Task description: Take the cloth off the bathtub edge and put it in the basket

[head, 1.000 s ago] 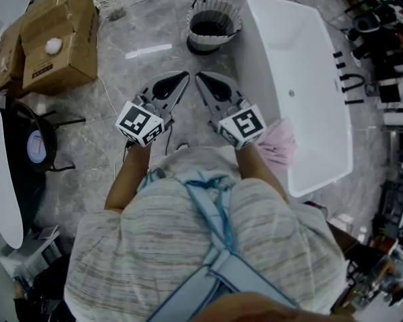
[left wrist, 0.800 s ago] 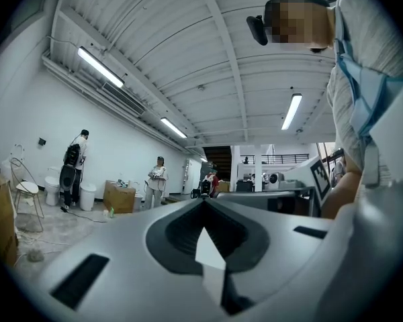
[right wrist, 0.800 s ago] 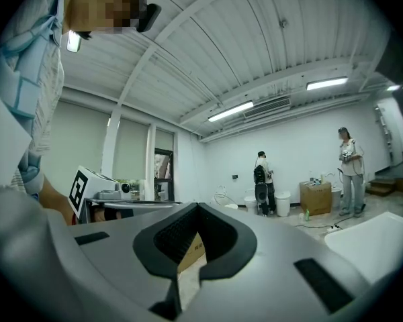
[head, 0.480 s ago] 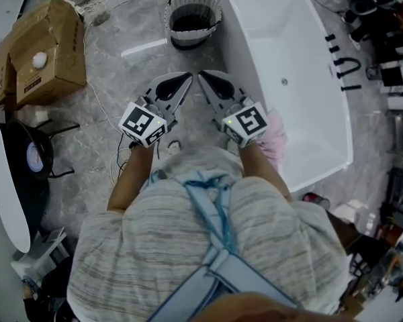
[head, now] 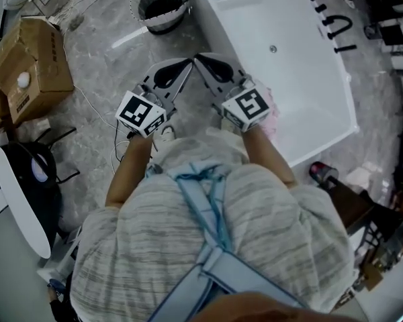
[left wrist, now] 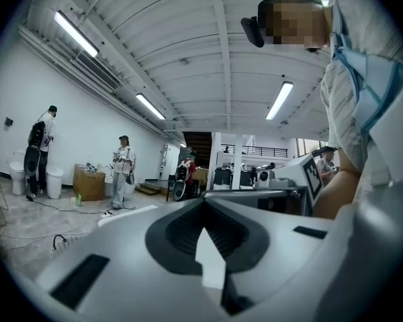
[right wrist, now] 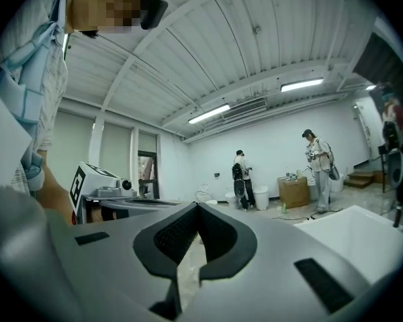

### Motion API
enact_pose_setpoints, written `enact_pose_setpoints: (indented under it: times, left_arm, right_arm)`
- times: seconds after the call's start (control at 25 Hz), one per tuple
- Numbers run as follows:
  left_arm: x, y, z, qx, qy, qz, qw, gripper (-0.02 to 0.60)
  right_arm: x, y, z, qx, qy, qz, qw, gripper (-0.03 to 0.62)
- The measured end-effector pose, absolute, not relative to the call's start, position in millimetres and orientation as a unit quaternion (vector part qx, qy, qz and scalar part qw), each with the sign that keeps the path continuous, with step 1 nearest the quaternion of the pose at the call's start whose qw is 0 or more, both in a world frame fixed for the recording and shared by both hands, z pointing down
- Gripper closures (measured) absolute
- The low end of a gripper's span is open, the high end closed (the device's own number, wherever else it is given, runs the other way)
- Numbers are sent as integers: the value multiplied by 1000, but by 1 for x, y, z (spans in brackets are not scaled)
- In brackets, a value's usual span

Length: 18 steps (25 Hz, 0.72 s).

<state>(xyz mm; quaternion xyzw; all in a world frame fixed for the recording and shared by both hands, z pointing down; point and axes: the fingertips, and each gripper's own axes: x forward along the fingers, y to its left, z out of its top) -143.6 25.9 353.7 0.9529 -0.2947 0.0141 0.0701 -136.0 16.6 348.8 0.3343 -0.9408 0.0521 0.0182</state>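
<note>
cloth [head: 271, 118]: pink, crumpled, on bathtub's near edge, partly hidden | bathtub [head: 302, 86]: white, rectangular | basket [head: 162, 4]: round, white ribbed, dark inside, upright on floor beside bathtub

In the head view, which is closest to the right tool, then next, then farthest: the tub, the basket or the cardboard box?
1. Tub, right beside the right tool, on its right.
2. Basket, ahead and a little left, on the floor.
3. Box, far off to the left.

Basket [head: 161, 5] shifted up-left in view; bathtub [head: 289, 79] nearer centre.
</note>
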Motion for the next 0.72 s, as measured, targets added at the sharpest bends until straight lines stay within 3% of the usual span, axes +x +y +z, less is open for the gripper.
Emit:
enact_pose_setpoints:
  times: [0.72]
  left_arm:
    - [65,28,372,974,-206,51,73,580]
  right_arm:
    - [97,18,373,430,-900,61,44,591]
